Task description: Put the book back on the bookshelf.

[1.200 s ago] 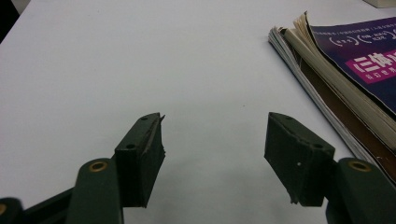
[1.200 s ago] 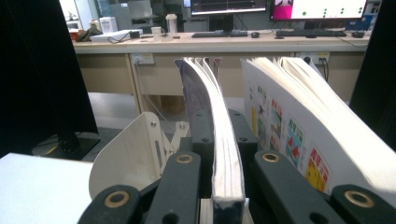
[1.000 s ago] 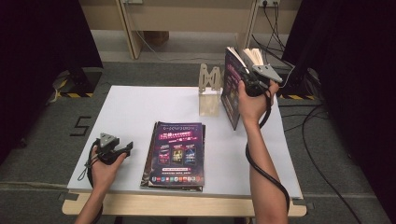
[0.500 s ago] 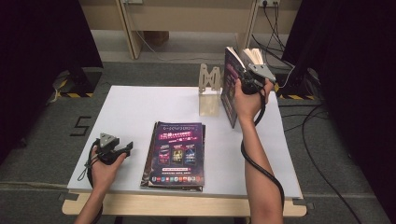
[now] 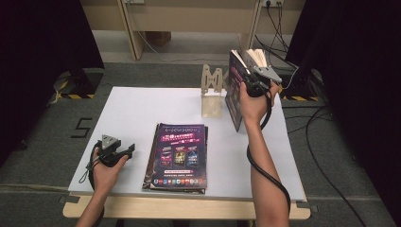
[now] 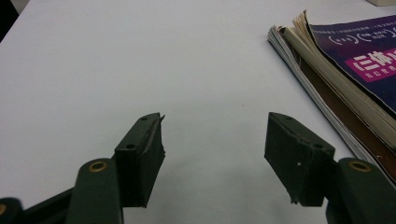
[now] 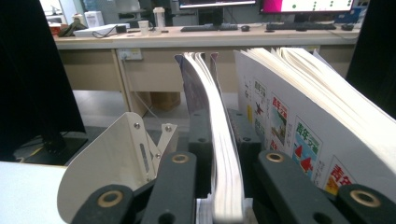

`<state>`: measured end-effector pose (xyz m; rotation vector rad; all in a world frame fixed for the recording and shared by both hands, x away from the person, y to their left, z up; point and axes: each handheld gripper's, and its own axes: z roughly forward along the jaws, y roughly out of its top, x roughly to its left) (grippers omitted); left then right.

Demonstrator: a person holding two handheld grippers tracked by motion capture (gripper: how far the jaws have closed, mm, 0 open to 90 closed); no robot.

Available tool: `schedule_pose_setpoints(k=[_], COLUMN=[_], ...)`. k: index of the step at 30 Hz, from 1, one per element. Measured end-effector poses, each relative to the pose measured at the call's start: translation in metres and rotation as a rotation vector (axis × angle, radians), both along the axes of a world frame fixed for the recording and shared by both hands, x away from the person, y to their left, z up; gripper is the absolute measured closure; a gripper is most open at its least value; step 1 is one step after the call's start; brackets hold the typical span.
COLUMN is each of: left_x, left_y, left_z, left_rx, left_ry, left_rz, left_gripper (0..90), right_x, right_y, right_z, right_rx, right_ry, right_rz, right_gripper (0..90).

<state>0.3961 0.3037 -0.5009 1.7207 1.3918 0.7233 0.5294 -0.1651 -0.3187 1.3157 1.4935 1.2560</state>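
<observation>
Thick purple-covered magazine [image 5: 235, 97] stands upright on the white desk [image 5: 142, 111], its top pages pinched in the right claw [image 7: 219, 186], whose jaws have just been opening slightly; a beige wooden bookstand [image 5: 211, 92] sits just beside it. Left claw [image 6: 212, 154] rests open, beside a flat purple magazine stack [image 6: 355, 79].

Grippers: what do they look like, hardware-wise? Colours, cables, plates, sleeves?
Both are black two-jaw tools. The left gripper and the right gripper each carry a grey three-cornered plate on top and trail a black cable along the forearm. Jaw arms are dark with brass-coloured rivets and flat black pads. Forearms are bare, no sleeves in frame.
</observation>
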Motion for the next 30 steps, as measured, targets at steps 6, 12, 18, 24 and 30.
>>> schedule_pose_setpoints(k=[6,12,18,24,30], left_x=[0.0,0.0,0.0,0.0,0.0], left_y=[0.0,0.001,0.0,0.0,0.0], left_z=[0.0,0.0,0.0,0.0,0.0], left_rx=[-0.002,-0.004,-0.003,-0.003,-0.001], left_ry=[0.001,0.0,0.002,0.003,0.003], left_rz=[0.0,0.0,-0.002,-0.004,-0.004], left_gripper=[36.4,36.4,36.4,36.4,36.4], right_x=[0.0,0.002,0.004,0.009,0.013], right_y=[0.0,0.002,0.006,0.008,0.011], right_z=[0.002,0.002,0.002,0.001,0.003], right_rx=[0.007,0.002,-0.014,-0.047,-0.088], right_ry=[0.03,0.038,0.042,0.064,0.097], right_rz=[0.018,0.019,0.022,0.018,0.012], right_gripper=[73.8,71.3,70.7,72.8,82.8])
